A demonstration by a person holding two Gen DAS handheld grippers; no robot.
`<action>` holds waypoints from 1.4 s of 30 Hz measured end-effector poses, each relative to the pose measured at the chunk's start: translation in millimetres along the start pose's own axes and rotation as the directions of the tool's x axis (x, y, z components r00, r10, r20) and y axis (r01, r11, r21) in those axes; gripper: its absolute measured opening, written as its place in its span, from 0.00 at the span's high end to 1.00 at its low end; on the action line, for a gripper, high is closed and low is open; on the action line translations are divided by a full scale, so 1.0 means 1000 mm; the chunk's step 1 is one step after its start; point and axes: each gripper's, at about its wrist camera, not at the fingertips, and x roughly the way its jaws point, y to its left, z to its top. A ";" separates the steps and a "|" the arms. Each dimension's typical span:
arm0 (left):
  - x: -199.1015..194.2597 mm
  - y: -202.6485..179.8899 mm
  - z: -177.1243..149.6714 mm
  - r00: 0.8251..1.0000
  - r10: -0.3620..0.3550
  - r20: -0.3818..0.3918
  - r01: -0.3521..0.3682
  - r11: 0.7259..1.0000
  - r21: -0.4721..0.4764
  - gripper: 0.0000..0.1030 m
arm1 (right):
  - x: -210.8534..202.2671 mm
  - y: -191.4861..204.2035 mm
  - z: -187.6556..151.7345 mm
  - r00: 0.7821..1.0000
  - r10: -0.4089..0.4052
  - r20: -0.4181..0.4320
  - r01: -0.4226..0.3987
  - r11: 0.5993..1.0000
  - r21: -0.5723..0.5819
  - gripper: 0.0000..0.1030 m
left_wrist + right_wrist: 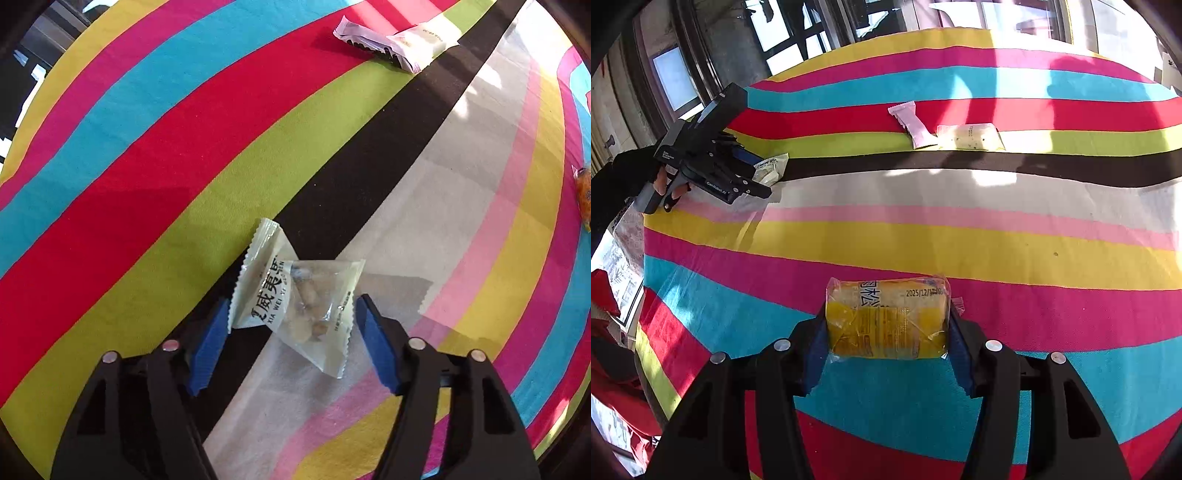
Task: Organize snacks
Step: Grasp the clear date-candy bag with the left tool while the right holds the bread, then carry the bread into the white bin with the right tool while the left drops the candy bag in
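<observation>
Yellow snack pack point(886, 319) clamped between the right gripper point(886, 343) pads above the striped bench point(960, 236). Pale nut packet point(295, 295) lies between the left gripper point(291, 332) pads; contact unclear. Orange packet point(583, 195) cut off at edge.

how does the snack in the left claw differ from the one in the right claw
The nut packet is pale and partly clear with black lettering; the yellow cake pack is a yellow block in clear wrap. The nut packet is thin and crumpled, the yellow cake pack thick and boxy. The yellow cake pack is clamped at both sides; the nut packet touches only one pad. Both are sealed single snacks.
</observation>
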 end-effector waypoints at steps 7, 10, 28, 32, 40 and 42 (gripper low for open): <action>-0.034 -0.035 -0.036 0.971 -0.120 0.205 0.156 0.973 -0.169 0.60 | -0.001 -0.002 0.000 1.000 -0.001 0.000 0.001 1.000 0.004 0.46; -0.053 -0.076 -0.073 0.944 -0.141 0.299 0.215 0.949 -0.231 0.60 | -0.001 -0.003 0.000 1.000 -0.001 -0.001 0.001 1.000 0.004 0.46; -0.105 -0.237 -0.177 0.846 -0.090 0.525 0.350 0.837 -0.421 0.59 | -0.023 0.008 -0.013 1.000 -0.008 0.020 0.008 1.000 0.017 0.47; -0.106 -0.258 -0.182 0.846 -0.110 0.521 0.349 0.854 -0.386 0.59 | -0.057 0.023 -0.037 0.998 0.002 0.070 -0.003 1.000 0.021 0.47; -0.110 -0.302 -0.168 0.838 -0.162 0.522 0.354 0.888 -0.292 0.59 | -0.108 0.019 -0.091 0.991 -0.101 0.082 0.100 0.995 0.027 0.47; -0.116 -0.311 -0.160 0.838 -0.150 0.524 0.323 0.911 -0.256 0.59 | -0.122 0.011 -0.107 0.990 -0.113 0.085 0.109 0.993 0.049 0.47</action>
